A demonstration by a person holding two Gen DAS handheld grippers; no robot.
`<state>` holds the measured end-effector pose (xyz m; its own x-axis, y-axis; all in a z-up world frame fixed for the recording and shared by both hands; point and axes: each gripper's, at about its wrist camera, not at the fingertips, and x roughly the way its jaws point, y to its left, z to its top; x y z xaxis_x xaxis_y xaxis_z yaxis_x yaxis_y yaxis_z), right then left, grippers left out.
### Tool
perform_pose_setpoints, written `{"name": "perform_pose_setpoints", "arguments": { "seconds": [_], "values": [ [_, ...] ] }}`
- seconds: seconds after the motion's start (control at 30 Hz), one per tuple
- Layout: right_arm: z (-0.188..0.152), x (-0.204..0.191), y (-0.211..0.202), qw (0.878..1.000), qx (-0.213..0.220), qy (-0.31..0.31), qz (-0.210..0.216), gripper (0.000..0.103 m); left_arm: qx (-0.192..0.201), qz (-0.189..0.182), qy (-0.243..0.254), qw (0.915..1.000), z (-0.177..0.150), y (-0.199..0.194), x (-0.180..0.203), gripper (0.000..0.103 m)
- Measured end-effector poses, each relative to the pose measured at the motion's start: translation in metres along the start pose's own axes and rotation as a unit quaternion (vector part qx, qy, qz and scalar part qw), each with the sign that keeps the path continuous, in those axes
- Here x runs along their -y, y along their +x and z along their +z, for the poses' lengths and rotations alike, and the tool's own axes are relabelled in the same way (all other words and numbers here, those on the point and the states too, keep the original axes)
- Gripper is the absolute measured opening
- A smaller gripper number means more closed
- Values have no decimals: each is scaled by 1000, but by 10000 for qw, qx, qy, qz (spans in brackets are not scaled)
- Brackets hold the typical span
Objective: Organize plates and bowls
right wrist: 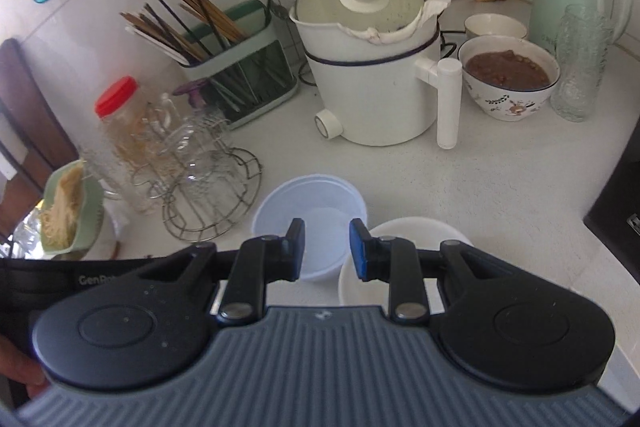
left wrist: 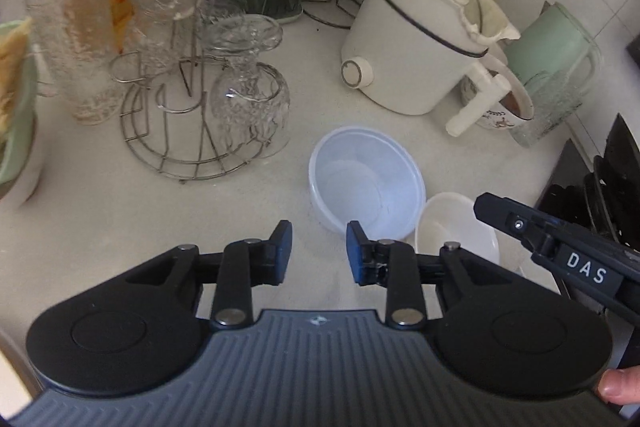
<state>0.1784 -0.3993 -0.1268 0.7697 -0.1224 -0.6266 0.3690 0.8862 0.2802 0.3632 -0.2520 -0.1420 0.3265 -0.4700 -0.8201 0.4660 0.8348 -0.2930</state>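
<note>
1. Both pairs of jaws stand apart and hold nothing: the left gripper (left wrist: 319,253) hovers over bare counter just short of the bowls, and the right gripper (right wrist: 327,250) hangs above them.
2. White speckled countertop (left wrist: 100,211) is matte and hard, so a pushed bowl would likely slide.
3. Translucent plastic bowl (left wrist: 366,183) sits upright and empty near the counter's front; it looks thin-walled and light, so pinch its rim gently.
4. White bowl (left wrist: 460,231) sits touching it on the right, opaque, smooth and shallower; its material is unclear.
5. Nesting one bowl inside the other seems the likely step: lift straight, lower centred.
</note>
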Motion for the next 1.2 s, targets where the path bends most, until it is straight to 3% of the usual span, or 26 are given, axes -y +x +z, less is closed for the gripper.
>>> {"name": "perform_pose_setpoints", "arguments": {
  "seconds": [0.33,0.6,0.7,0.8,0.83,0.93,1.2],
  "values": [
    [17,16,66,9990,-405,-164,-72,29,-362,-126,-292,9988,24,62,1,34],
    [20,24,100,9972,-698,-243,-110,29,-635,-111,-349,9973,31,89,-4,33],
    [18,24,109,9959,-825,-340,-136,27,-647,-128,-249,9975,34,94,-3,30],
    [17,21,116,9951,-863,-457,-175,27,-517,-33,-265,9983,36,95,-2,13],
    [16,20,118,9948,-865,-500,-185,26,-508,-19,-249,9984,36,96,-1,12],
    [15,21,121,9945,-931,-443,-155,21,-459,50,-309,9985,37,97,0,11],
    [21,27,111,9953,-947,-37,198,21,-396,108,-312,9987,42,80,0,10]
  ]
}}
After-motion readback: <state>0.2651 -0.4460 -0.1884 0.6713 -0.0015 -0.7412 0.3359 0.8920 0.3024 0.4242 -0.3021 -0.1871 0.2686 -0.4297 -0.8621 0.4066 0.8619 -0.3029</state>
